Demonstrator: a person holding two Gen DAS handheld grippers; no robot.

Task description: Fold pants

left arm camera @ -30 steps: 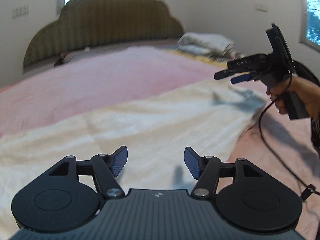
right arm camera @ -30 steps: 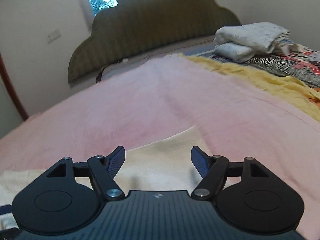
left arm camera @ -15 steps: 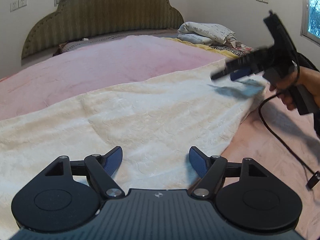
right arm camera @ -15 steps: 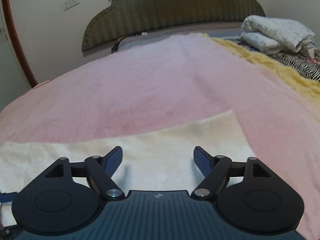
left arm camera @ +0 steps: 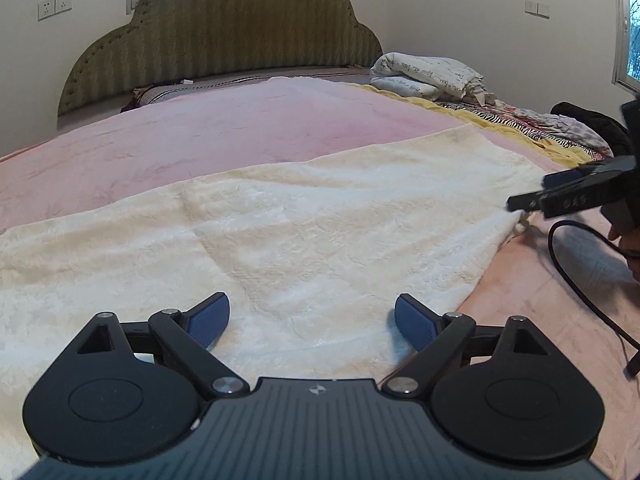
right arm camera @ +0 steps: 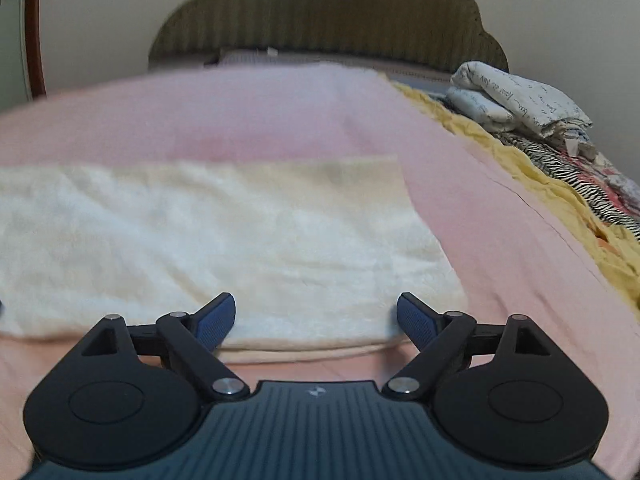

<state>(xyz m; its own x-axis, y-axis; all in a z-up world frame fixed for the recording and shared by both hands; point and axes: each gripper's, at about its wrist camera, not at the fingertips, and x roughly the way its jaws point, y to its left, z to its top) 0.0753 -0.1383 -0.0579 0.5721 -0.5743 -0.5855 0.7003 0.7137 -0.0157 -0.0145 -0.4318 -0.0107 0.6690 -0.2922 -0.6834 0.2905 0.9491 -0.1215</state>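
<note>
The cream-white fleecy pants (left arm camera: 320,240) lie spread flat across the pink bedspread (left arm camera: 200,136). My left gripper (left arm camera: 312,322) is open and empty, low over the pants' near edge. My right gripper (right arm camera: 316,320) is open and empty, just over the near edge of the pants (right arm camera: 240,240) at their right end. In the left wrist view the right gripper (left arm camera: 516,204) shows at the far right, at the pants' far corner.
A green padded headboard (left arm camera: 224,36) stands at the back. Folded white bedding (left arm camera: 428,76), a yellow blanket (right arm camera: 560,200) and zebra-print cloth (right arm camera: 568,164) lie along the bed's right side. A black cable (left arm camera: 580,280) hangs from the right gripper.
Both grippers have come down closer to the pants. The right gripper has dropped from above the bed to the pants' corner. Both stay open.
</note>
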